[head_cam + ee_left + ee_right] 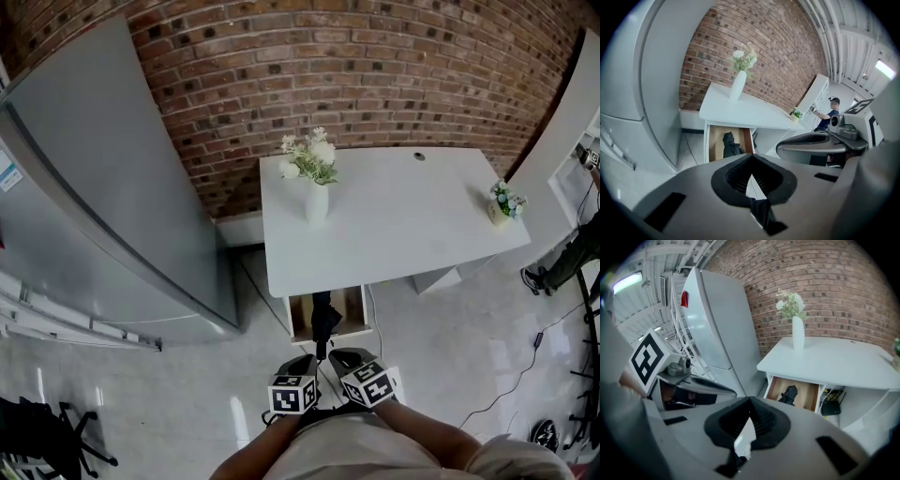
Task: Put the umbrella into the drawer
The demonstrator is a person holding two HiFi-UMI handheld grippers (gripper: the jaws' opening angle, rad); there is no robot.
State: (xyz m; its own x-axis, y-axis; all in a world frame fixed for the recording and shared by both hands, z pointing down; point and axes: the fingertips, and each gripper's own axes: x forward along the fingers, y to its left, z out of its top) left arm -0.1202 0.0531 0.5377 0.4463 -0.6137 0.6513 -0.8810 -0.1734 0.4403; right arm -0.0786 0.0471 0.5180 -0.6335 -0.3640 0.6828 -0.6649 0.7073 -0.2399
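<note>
The black folded umbrella (323, 322) lies inside the open wooden drawer (300, 323) under the white table (403, 225). It also shows in the left gripper view, umbrella (730, 144) in the drawer (715, 146), and in the right gripper view, umbrella (790, 393) in the drawer (809, 397). My left gripper (309, 359) and right gripper (340, 355) hang side by side close to my body, a short way in front of the drawer and apart from the umbrella. Both the left gripper (751, 164) and the right gripper (750, 404) are shut with nothing held.
A white vase of flowers (317, 199) and a small potted plant (505, 202) stand on the table. A tall grey fridge (94, 206) stands to the left, a brick wall behind. A black box (832, 404) sits under the table. A person (828, 115) stands at the right; cables cross the floor.
</note>
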